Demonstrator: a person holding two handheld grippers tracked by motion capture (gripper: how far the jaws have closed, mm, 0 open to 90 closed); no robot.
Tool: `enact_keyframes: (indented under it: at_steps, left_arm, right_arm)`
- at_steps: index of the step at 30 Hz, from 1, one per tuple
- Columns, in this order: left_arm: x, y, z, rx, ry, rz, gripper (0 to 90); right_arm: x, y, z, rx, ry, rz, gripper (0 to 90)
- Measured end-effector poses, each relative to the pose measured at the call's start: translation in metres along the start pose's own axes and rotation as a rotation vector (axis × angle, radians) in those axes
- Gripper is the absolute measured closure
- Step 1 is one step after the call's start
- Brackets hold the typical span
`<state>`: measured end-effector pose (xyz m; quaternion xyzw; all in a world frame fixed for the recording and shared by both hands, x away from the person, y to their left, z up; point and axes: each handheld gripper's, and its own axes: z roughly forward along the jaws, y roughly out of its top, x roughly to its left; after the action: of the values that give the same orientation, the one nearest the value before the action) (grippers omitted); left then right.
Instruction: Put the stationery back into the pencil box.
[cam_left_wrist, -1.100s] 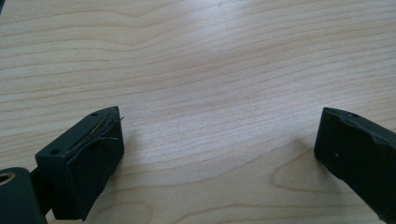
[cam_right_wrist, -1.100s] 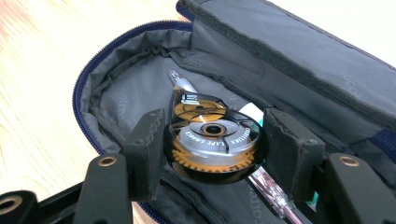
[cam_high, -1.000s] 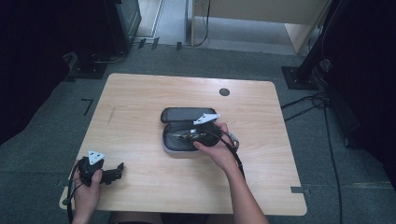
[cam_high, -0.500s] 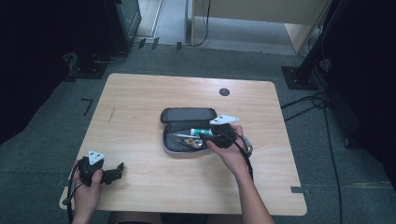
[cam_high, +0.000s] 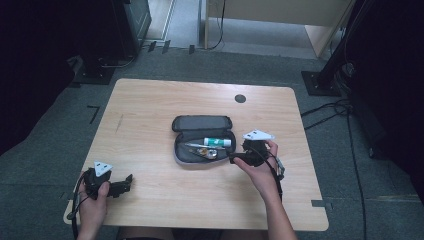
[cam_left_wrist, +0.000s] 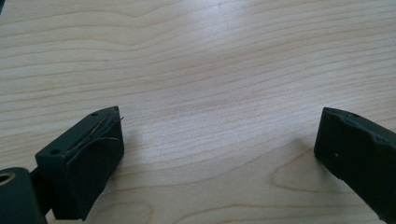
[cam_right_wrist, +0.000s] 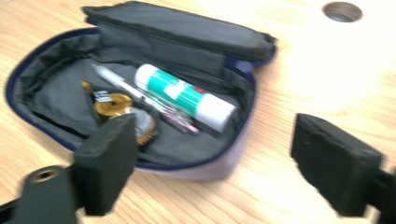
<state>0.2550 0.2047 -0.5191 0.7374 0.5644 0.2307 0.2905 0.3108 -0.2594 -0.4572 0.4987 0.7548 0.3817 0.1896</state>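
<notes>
An open dark zip case (cam_high: 202, 137) (cam_right_wrist: 154, 93) lies at the middle of the wooden table (cam_high: 150, 110). Inside it lie a white and green tube (cam_high: 217, 142) (cam_right_wrist: 187, 95), a thin pen (cam_right_wrist: 119, 84) and a gold round object (cam_right_wrist: 119, 109). My right gripper (cam_high: 234, 159) (cam_right_wrist: 212, 172) is just right of the case, jaws open and empty, pointing at it. My left gripper (cam_high: 127, 182) (cam_left_wrist: 219, 158) rests near the table's front left corner, open over bare wood with nothing between its jaws.
A round cable hole (cam_high: 240, 98) (cam_right_wrist: 342, 11) sits in the table's back right part. Dark equipment stands (cam_high: 100, 65) and cables (cam_high: 340, 107) lie on the grey floor around the table.
My right gripper has drawn back to the right, out of the case to its right edge. The left gripper has stayed put.
</notes>
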Motion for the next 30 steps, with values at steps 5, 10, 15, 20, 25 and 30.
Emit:
enact_keyframes:
  at_steps: [5, 10, 15, 20, 25, 30]
  left_arm:
    - [0.000, 0.000, 0.000, 0.000, 0.000, 0.000, 1.7]
    - [0.000, 0.000, 0.000, 0.000, 0.000, 0.000, 1.7]
    - [0.000, 0.000, 0.000, 0.000, 0.000, -0.002, 1.7]
    - [0.000, 0.000, 0.000, -0.001, 0.000, -0.001, 1.7]
    - [0.000, 0.000, 0.000, -0.001, 0.000, -0.001, 1.7]
    - [0.000, 0.000, 0.000, 0.000, 0.000, -0.002, 1.7]
  right_arm:
    - [-0.010, -0.007, -0.010, 0.004, -0.026, 0.032, 0.0]
    - [-0.018, -0.018, -0.019, -0.006, -0.047, 0.059, 0.0]
    - [-0.027, -0.032, -0.024, 0.000, -0.075, 0.065, 0.0]
    - [-0.037, -0.046, -0.030, 0.003, -0.093, 0.095, 0.0]
    - [-0.048, -0.061, -0.036, 0.013, -0.112, 0.113, 0.0]
    - [-0.057, -0.075, -0.040, 0.024, -0.132, 0.125, 0.0]
